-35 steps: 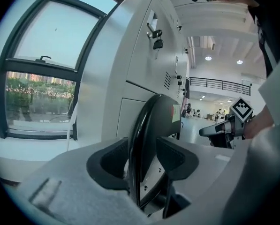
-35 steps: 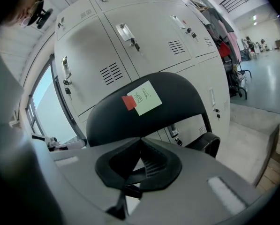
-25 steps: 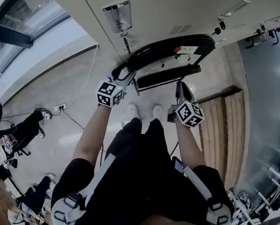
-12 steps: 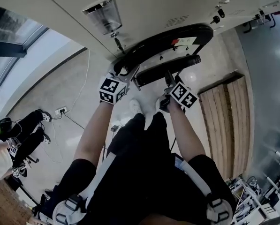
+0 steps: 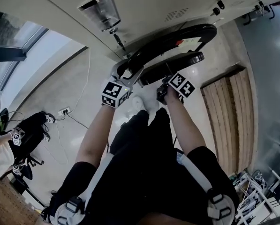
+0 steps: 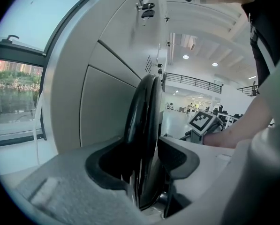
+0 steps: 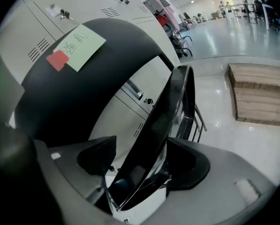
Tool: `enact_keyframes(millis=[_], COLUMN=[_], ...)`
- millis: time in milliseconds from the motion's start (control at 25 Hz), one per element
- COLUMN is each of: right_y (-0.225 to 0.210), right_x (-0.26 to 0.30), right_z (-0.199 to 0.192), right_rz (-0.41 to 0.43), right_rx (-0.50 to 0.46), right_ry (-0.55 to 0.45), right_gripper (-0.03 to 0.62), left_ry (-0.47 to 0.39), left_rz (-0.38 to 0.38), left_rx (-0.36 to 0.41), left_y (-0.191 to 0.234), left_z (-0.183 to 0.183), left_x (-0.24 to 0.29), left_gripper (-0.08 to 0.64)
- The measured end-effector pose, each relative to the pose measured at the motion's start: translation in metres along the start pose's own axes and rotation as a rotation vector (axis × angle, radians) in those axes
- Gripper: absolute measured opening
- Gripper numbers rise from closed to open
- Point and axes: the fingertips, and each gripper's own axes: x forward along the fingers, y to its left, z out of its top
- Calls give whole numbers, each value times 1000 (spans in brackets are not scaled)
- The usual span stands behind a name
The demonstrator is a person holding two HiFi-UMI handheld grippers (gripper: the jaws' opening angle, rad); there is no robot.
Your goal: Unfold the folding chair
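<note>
- While the folding chair (image 5: 177, 40) leans folded against the lockers (image 5: 186, 6), my left gripper's (image 5: 128, 73) fingers pinch its backrest (image 6: 142, 111); a slip tips it.
- My right gripper's (image 5: 167, 81) fingers have just been opening, spread round the seat (image 7: 163, 125) edge; unclamped, they may skid off.

**Chair before the lockers**

The folding chair (image 5: 177, 43) stands on the floor (image 5: 69, 86) close before the lockers (image 5: 168, 3). Its seat (image 5: 177, 62) is on the near side of the backrest (the two lie close together). The person's shoes (image 5: 142, 104) are just before it. A slatted wooden platform (image 5: 226, 116) lies at its right, and a socket (image 5: 64, 110) well off to its left.
</note>
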Motion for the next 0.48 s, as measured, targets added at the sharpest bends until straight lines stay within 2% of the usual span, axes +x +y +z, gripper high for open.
enact_keyframes(millis=[240,400,480], right_y=[-12,-18,-22], right_x=[7,1,-3], right_z=[-14,-21,-24], right_rz=[-29,-30,-43], right_rx=[78,80,75], right_ry=[9,18,25], right_gripper=[309,276,229], left_ry=[2,-10,-15], left_rz=[-46,-58,-71], left_rx=[2,2,-21], left_y=[-22,-44,-51], left_z=[-3,-2,-1], left_x=[-8,-17,-20], left_gripper=[213,213,213])
